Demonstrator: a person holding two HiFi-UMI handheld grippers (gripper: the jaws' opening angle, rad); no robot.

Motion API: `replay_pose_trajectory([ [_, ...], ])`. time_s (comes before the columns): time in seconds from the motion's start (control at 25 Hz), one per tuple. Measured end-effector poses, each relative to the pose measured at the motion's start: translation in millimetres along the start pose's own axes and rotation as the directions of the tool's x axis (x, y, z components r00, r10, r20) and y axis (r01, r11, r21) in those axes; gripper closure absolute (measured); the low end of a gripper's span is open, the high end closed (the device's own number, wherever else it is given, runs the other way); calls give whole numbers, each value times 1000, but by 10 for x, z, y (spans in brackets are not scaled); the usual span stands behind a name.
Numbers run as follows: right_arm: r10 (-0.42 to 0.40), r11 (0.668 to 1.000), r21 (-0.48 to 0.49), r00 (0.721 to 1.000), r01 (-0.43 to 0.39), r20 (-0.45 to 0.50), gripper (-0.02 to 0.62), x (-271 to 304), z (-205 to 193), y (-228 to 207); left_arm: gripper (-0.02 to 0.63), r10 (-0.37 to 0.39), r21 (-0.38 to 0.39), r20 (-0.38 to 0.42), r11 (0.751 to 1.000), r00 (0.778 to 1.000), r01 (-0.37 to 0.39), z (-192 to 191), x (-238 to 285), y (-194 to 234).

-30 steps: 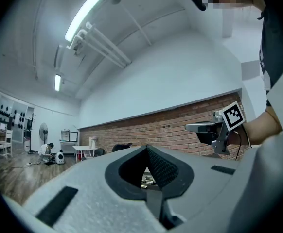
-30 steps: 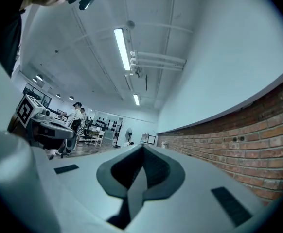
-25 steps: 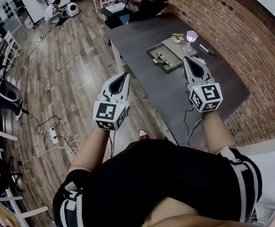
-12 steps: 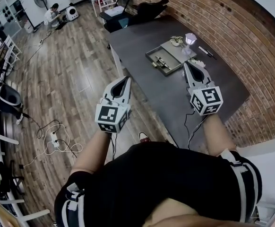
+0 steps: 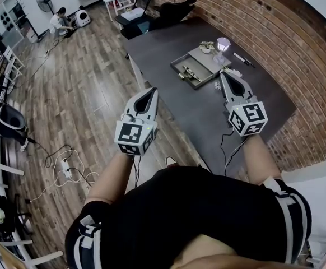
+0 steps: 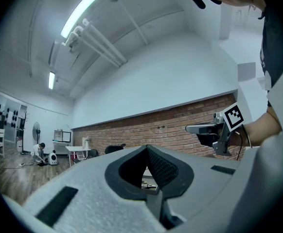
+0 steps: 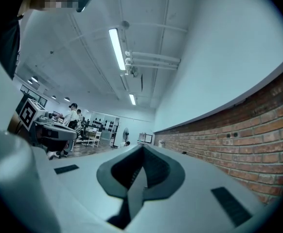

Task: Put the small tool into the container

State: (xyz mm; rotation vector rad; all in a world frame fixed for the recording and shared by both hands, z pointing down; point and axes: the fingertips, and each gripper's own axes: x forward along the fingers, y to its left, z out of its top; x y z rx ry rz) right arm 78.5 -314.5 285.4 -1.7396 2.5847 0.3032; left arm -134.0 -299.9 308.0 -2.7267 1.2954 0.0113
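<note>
A shallow grey container point(image 5: 191, 70) lies on the dark table point(image 5: 185, 102) and holds a couple of small metal tools point(image 5: 189, 72). A small pale object point(image 5: 234, 72) sits on the table just past my right gripper point(image 5: 223, 73), which hovers above the table, shut and holding nothing. My left gripper point(image 5: 153, 90) hangs over the table's near-left edge, also shut and holding nothing. Through the left gripper's point(image 6: 146, 147) jaw loop a bit of the container point(image 6: 150, 183) shows. The right gripper view point(image 7: 142, 147) looks up at the ceiling and the brick wall.
Behind the container lie a flat grey pad point(image 5: 210, 57), a small purple lamp-like thing point(image 5: 224, 42) and a dark pen point(image 5: 245, 60). A brick wall point(image 5: 275, 43) runs along the table's right side. Wood floor with cables point(image 5: 68, 164) lies to the left; a person point(image 5: 57, 21) crouches far off.
Both grippers have shifted slightly forward toward the table and stayed shut. Nothing on the table has moved.
</note>
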Motion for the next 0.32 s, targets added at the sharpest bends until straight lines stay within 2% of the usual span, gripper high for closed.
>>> replay_pose_trajectory([
  [0.32,0,1000,11,1000,0,-7,600,-37,-60,30,597,-10,5,1,1000,1000,10,16,2,-45],
])
